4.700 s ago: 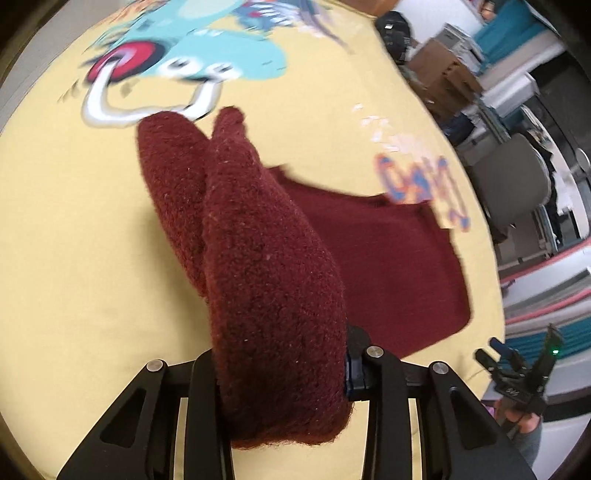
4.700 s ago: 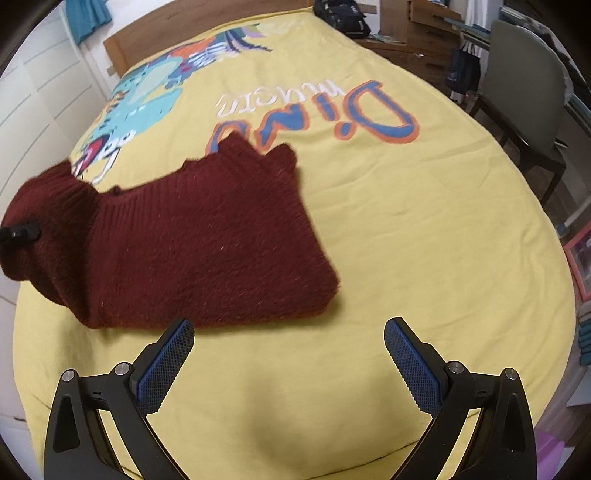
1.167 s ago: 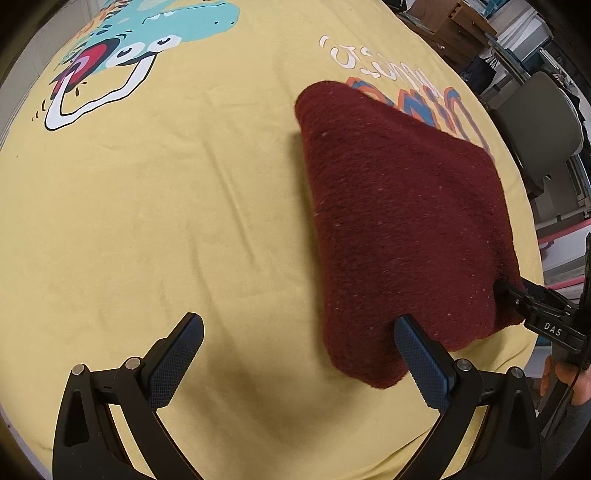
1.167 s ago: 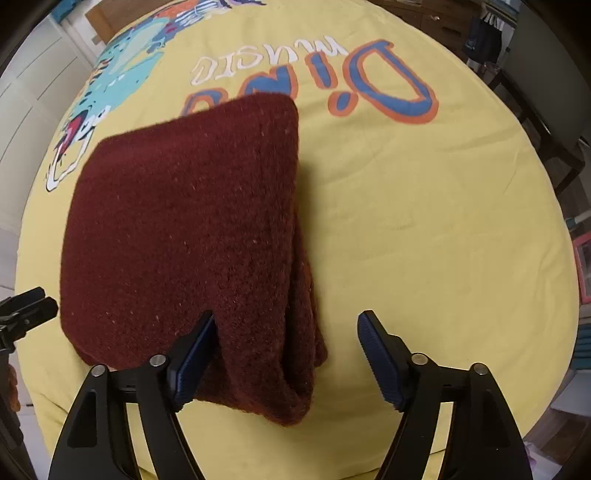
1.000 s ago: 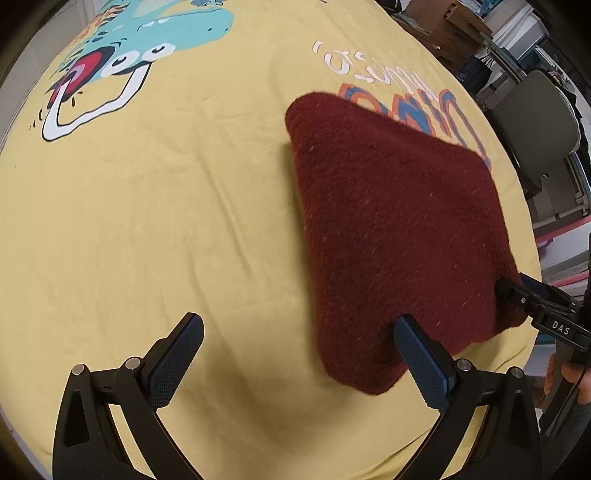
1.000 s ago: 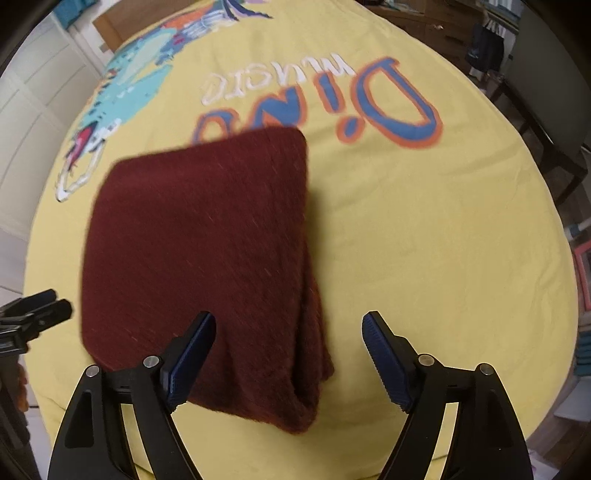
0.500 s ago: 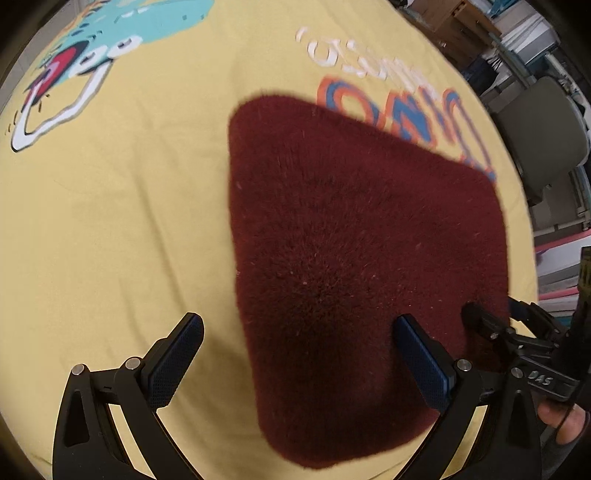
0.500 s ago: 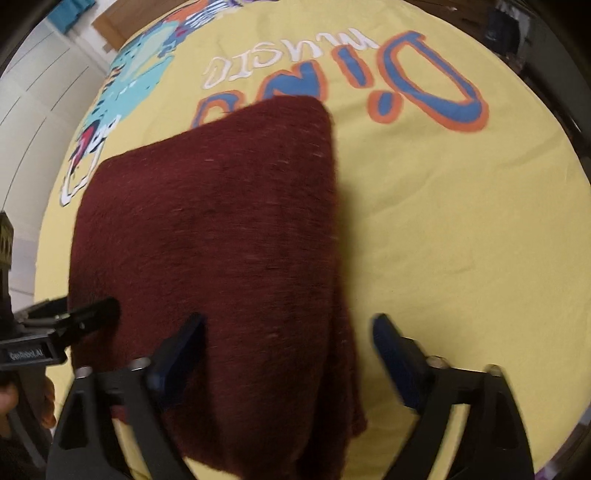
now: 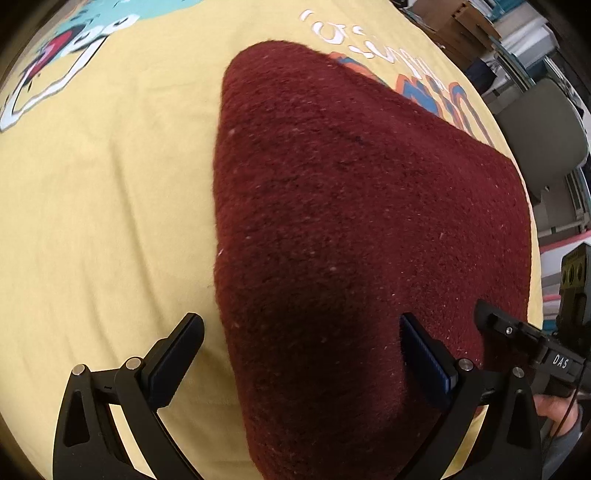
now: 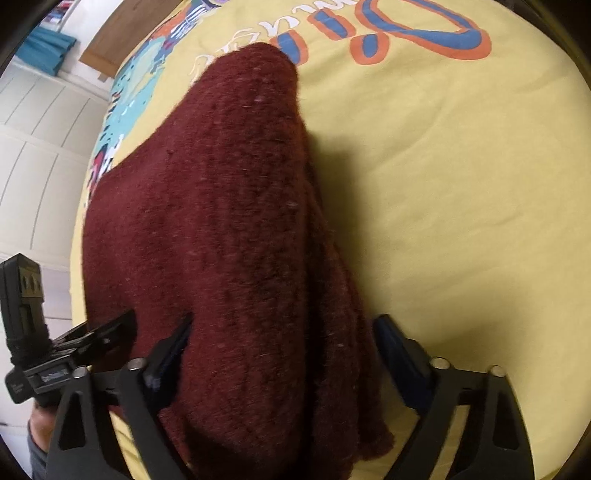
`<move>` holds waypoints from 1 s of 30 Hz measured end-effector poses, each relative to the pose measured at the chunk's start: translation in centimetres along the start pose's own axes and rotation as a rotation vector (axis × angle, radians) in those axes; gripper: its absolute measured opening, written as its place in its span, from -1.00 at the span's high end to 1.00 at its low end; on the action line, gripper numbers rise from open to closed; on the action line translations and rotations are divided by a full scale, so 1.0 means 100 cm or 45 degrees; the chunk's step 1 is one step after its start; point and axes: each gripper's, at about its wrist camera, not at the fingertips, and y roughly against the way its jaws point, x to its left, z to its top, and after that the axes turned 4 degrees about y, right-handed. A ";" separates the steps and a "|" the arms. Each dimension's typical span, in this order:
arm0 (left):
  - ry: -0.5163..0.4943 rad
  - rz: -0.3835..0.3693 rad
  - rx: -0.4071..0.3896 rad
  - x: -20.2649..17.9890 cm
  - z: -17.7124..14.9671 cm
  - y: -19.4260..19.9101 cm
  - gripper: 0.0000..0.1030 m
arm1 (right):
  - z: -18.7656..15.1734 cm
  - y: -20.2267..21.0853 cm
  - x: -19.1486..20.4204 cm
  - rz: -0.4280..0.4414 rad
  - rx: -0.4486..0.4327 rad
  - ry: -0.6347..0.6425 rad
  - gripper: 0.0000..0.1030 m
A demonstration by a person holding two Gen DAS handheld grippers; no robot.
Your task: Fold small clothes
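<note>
The folded garment (image 9: pixel 351 229) is a thick, fuzzy dark-red knit, matt and rough, flecked with pale lint. Beneath it the yellow bedspread (image 9: pixel 110 206) is smooth, matt woven cloth, softly creased, with flat printed lettering and a cartoon figure near its far edge. Both the left gripper (image 9: pixel 301 354) and the right gripper (image 10: pixel 282 350) are matt black plastic with small shiny metal pins, and their blue pads (image 9: pixel 424 363) are ribbed and rubbery.

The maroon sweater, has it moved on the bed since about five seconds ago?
Yes. The maroon sweater was spread out short of the yellow bedspread's orange-and-blue lettering; now, folded, its far corner overlaps that lettering.
</note>
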 end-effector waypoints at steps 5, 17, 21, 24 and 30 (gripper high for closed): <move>-0.021 -0.091 0.008 -0.004 0.001 -0.001 -0.47 | 0.001 0.006 0.024 -0.046 0.011 0.069 -0.08; -0.184 -0.148 -0.080 -0.019 0.003 0.046 0.15 | -0.008 0.051 0.100 -0.140 -0.115 0.276 0.29; -0.235 -0.133 -0.172 -0.011 0.000 0.085 0.15 | -0.009 0.048 0.138 -0.095 -0.138 0.333 0.30; -0.247 -0.104 -0.222 0.005 -0.003 0.105 0.15 | -0.010 0.036 0.164 -0.101 -0.141 0.384 0.30; -0.175 -0.081 -0.231 0.048 -0.011 0.100 0.15 | -0.018 -0.008 0.178 -0.149 -0.067 0.405 0.30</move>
